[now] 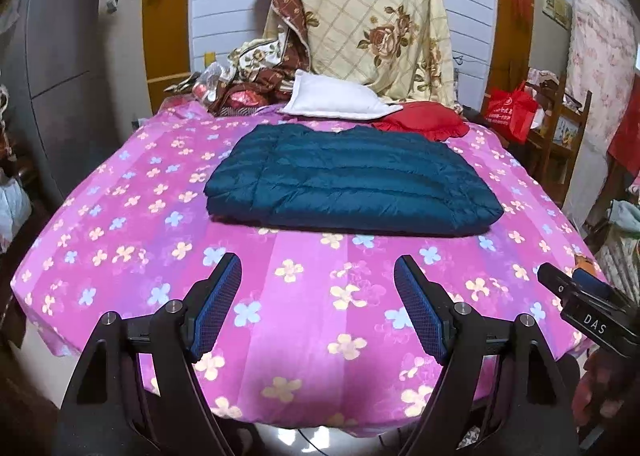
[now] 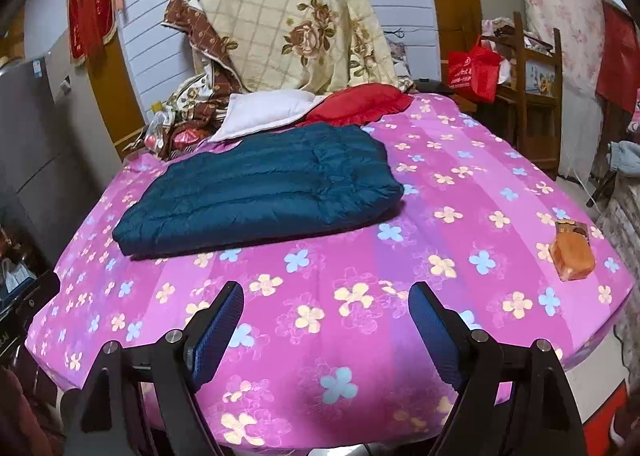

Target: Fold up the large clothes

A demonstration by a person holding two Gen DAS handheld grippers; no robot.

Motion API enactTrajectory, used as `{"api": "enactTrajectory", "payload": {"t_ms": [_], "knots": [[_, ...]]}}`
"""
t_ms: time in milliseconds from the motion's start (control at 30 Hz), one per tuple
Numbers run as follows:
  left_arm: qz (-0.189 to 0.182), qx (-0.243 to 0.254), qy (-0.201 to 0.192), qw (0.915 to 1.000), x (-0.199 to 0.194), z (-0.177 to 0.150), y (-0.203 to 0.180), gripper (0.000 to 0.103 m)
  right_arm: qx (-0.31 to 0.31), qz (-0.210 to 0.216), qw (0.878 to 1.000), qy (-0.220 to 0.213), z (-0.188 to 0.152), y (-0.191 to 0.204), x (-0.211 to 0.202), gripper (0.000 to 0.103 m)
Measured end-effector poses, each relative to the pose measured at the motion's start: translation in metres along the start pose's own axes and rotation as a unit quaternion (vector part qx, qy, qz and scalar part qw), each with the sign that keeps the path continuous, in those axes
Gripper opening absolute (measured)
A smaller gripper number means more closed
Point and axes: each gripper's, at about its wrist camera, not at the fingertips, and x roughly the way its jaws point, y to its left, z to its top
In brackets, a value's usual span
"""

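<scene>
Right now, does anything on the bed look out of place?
An orange packet sits near the bed's right edge, unrelated to folding. The blue jacket lies folded flat; nothing else stands out.

- A bed (image 1: 120,224) under a pink flowered sheet carries everything.
- Folded teal quilted jacket (image 1: 352,184) lies mid-bed.
- White pillow (image 1: 332,96) and red cloth (image 1: 424,120) lie behind it.
- Small orange packet (image 2: 572,252) sits near the right edge.

jacket (image 1: 352,180): teal quilted | bedsheet (image 1: 120,256): pink, flowered | pillow (image 1: 332,96): white
</scene>
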Motion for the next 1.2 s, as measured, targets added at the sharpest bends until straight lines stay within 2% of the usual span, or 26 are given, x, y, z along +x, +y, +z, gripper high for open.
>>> {"api": "enactTrajectory", "payload": {"t_ms": [167, 367, 667, 1200], "knots": [[0.018, -0.008, 0.014, 0.9997, 0.008, -0.002, 0.007, 0.079, -0.013, 0.002, 1.0, 0.013, -0.005, 0.008, 0.008, 0.083], [0.025, -0.001, 0.029, 0.9993, 0.017, -0.005, 0.004, 0.079, 0.0, 0.0, 1.0, 0.023, -0.006, -0.002, 0.016, 0.083], [0.023, 0.008, 0.054, 0.9983, 0.032, -0.01, -0.001, 0.079, 0.006, -0.001, 0.999, 0.035, -0.012, -0.007, 0.027, 0.083], [0.025, 0.002, 0.069, 0.9973, 0.043, -0.015, 0.004, 0.079, 0.015, 0.004, 0.999, 0.045, -0.013, -0.009, 0.031, 0.083]]}}
